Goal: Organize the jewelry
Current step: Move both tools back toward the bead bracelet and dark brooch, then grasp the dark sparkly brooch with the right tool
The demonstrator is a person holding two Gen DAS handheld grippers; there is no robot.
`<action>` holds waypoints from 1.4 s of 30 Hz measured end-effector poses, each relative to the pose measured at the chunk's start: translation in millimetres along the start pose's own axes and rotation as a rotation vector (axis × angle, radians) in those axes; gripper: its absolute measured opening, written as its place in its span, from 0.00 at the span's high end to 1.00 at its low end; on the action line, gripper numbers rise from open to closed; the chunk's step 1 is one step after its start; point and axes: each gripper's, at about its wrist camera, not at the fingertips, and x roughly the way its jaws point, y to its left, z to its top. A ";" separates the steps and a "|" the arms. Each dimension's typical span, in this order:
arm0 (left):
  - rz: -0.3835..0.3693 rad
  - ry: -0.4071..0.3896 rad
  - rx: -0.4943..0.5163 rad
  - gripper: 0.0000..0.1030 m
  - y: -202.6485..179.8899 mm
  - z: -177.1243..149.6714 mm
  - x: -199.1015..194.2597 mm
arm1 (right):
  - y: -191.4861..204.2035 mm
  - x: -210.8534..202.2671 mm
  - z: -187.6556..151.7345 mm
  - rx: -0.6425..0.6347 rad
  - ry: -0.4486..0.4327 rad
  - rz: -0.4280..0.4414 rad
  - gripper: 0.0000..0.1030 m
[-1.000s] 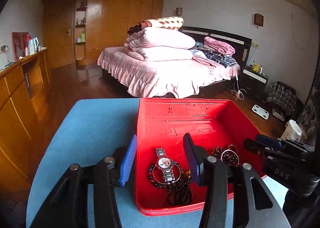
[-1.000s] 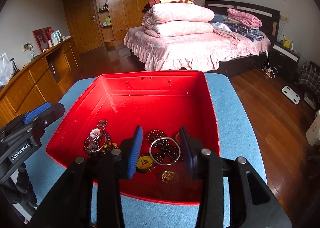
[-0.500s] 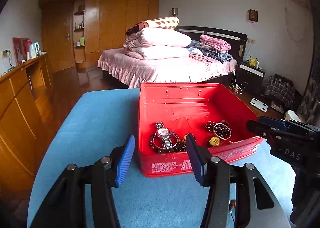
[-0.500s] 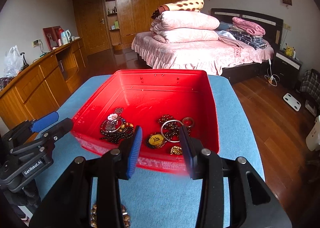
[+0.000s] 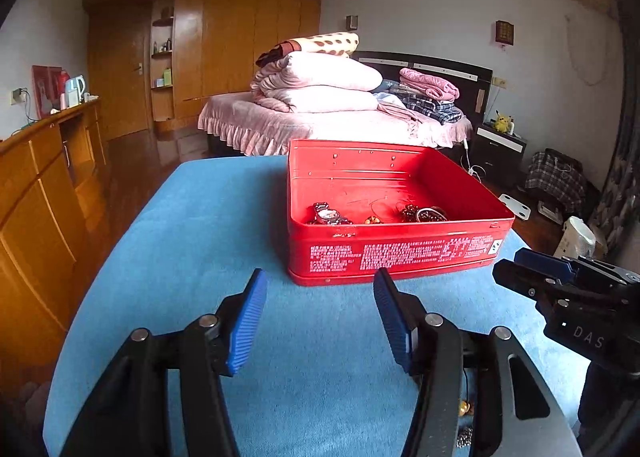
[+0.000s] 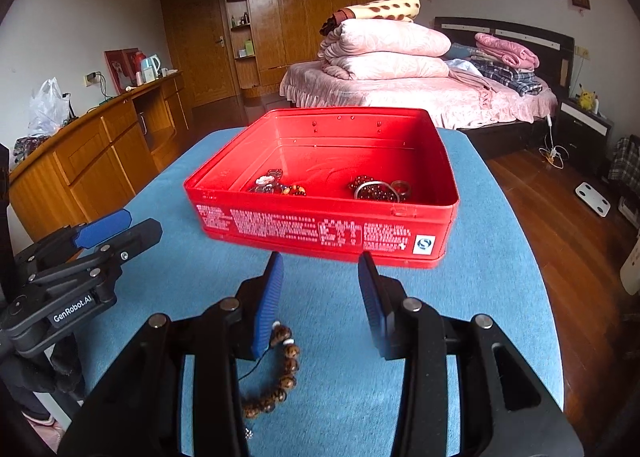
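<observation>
Left wrist view looks along the left tool [image 5: 318, 321], whose blue pads are spread wide with nothing between them, hovering above the blue surface [image 5: 192, 241] a little short of the red tin [image 5: 396, 253]. That tin stands open on the surface, white print across its near wall, and jewelry lies along its near floor: a watch [image 5: 328, 215] on the left, a small amber piece [image 5: 373, 220] in the middle, and a cluster of dark beads with a metal bangle [image 5: 426, 213] on the right. Right wrist view shows the right tool [image 6: 320, 297], its pads likewise apart and empty, also just short of the tin's near wall [image 6: 320, 231]. Below it a brown bead bracelet [image 6: 280, 373] lies on the surface outside the tin, curving from just beside the left pad back toward the tool's body (its lower end is hidden by the black frame). Each tool appears at the edge of the other's view, the two side by side and apart. Behind the surface stand a bed [image 6: 400, 93] piled with folded pink quilts [image 6: 384, 49], a wooden wardrobe [image 6: 288, 13], and a long wooden cabinet [image 6: 96, 153] carrying a kettle [image 6: 151, 65].
</observation>
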 end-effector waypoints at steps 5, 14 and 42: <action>0.002 0.020 -0.009 0.46 1.2 -18.1 -5.0 | -1.8 -4.4 -25.0 0.022 0.024 -0.001 0.63; -0.018 0.063 0.021 0.46 -5.7 -42.6 -6.3 | 2.0 -7.3 -54.1 0.018 0.059 0.010 0.63; 0.011 0.102 -0.048 0.39 23.8 -75.0 -15.1 | 33.6 -55.4 -93.3 -0.058 0.018 0.099 0.55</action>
